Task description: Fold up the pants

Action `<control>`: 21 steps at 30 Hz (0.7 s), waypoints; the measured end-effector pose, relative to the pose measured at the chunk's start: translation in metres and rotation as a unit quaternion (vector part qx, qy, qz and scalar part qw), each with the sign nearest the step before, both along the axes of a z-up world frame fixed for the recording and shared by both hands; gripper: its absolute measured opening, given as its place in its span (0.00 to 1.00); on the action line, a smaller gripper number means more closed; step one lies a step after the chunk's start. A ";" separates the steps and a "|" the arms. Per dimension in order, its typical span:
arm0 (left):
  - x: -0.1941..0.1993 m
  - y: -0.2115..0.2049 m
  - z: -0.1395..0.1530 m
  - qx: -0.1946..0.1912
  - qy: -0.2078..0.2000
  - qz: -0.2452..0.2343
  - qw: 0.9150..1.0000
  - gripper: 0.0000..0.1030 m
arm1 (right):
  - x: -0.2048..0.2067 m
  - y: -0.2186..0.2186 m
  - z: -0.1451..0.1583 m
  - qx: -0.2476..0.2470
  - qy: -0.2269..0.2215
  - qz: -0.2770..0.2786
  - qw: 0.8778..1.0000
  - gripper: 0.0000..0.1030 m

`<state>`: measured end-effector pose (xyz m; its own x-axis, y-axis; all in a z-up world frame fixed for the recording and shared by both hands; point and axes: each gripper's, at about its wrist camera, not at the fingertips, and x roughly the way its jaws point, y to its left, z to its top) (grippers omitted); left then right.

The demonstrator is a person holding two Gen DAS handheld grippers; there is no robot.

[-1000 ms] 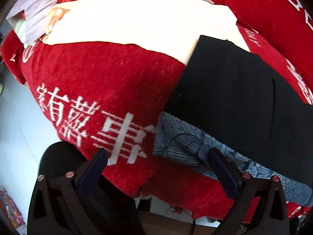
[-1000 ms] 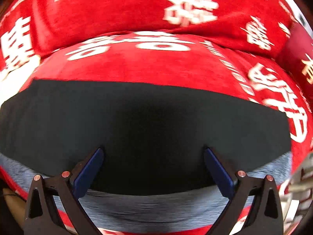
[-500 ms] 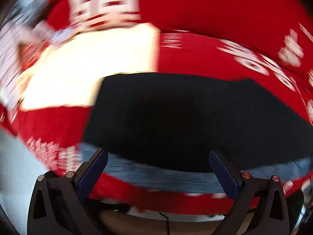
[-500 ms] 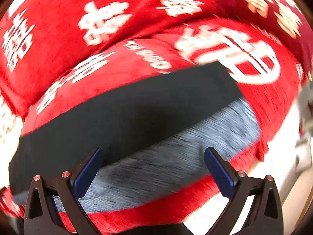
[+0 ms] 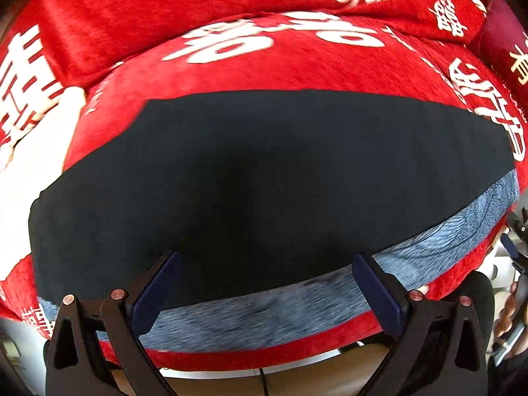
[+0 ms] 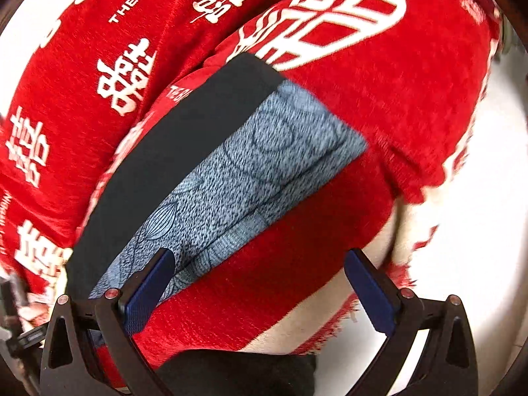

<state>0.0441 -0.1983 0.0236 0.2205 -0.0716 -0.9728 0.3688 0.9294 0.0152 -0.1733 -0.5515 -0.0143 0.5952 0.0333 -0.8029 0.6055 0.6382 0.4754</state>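
The black pants point(image 5: 264, 178) lie flat in a long folded band across a red sofa seat, on top of a blue-grey patterned cloth point(image 5: 264, 313) that shows along their near edge. My left gripper point(image 5: 264, 288) hangs open just over the pants' near edge, nothing between its fingers. In the right wrist view the pants point(image 6: 171, 151) and the patterned cloth point(image 6: 237, 178) run off to the upper right. My right gripper point(image 6: 257, 283) is open over the red seat front beside the cloth's end, its left finger point(image 6: 145, 293) above the cloth's corner.
The red sofa cover point(image 5: 297, 56) with white characters spans seat and backrest. A pale cushion patch point(image 5: 29, 171) lies at the left. The sofa's front edge point(image 6: 330, 323) drops to a pale floor point(image 6: 462, 231). A hand point(image 5: 511, 313) shows at the right edge of the left view.
The left gripper swung right from the pants' left end to face their middle. The right gripper swung right from the pants' middle to their right end and the sofa edge. Both stayed open.
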 end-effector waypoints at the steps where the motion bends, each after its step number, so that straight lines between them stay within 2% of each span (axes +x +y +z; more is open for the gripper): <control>1: -0.001 -0.006 -0.002 0.003 0.001 -0.002 1.000 1.00 | 0.002 0.000 -0.002 0.000 -0.008 0.003 1.000 0.99; 5: 0.007 -0.032 -0.017 0.014 0.004 -0.008 1.000 1.00 | 0.009 -0.006 -0.004 -0.015 -0.033 -0.011 0.999 1.00; 10: 0.015 -0.051 -0.019 -0.001 0.010 0.008 1.000 1.00 | 0.021 -0.018 0.011 -0.032 -0.078 -0.023 0.996 1.00; 15: 0.028 -0.077 -0.022 -0.002 0.001 0.015 1.000 1.00 | 0.053 -0.026 0.018 -0.055 -0.091 -0.015 0.994 1.00; 18: 0.037 -0.084 -0.023 -0.005 0.001 0.039 0.999 1.00 | 0.065 -0.025 0.021 -0.068 -0.093 -0.005 0.993 0.99; 19: 0.040 -0.086 -0.024 -0.004 -0.001 0.046 0.999 1.00 | 0.069 -0.022 0.022 -0.074 -0.094 0.006 0.993 0.97; 21: 0.042 -0.089 -0.024 0.002 -0.007 0.052 0.999 1.00 | 0.073 -0.015 0.024 -0.098 -0.079 0.023 0.992 0.76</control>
